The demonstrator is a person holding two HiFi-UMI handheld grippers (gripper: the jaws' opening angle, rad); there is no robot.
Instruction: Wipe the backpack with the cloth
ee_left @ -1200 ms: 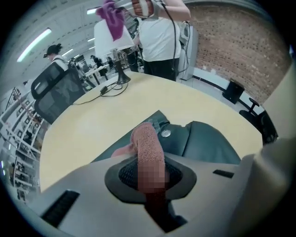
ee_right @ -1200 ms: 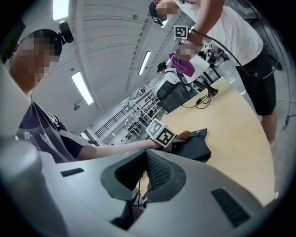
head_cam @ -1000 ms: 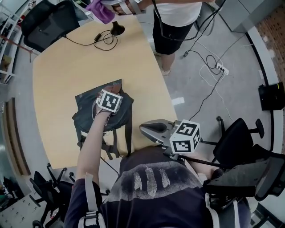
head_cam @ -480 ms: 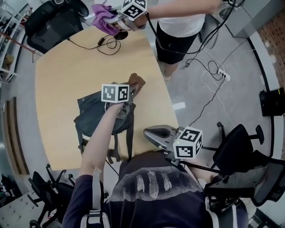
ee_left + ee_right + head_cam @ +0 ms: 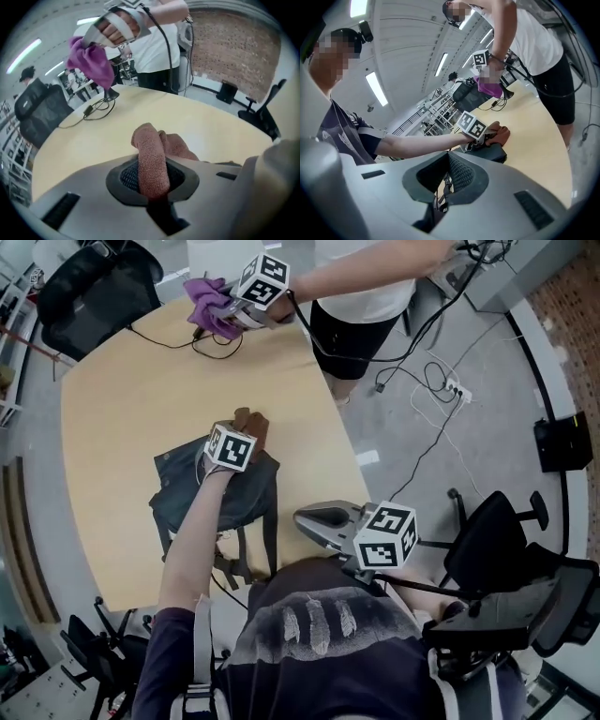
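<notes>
Left gripper: jaws are clamping a brown cloth, a fold of which is standing up between the pads and spilling forward past the tips. In the head view this gripper is reaching out over the far end of the backpack, with the cloth lying at its tip on the bag's top edge.

Backpack: dark grey, lying flat on the table directly under the left gripper, its straps trailing back toward the holder.

Right gripper: jaws are standing apart and gripping nothing. It is hovering off the table's near edge, well to the right of the backpack.

Second person: standing at the table's far side, beyond the left gripper, and holding another gripper that is pinching a purple cloth.

Cable: black, coiling on the table just below the purple cloth.
</notes>
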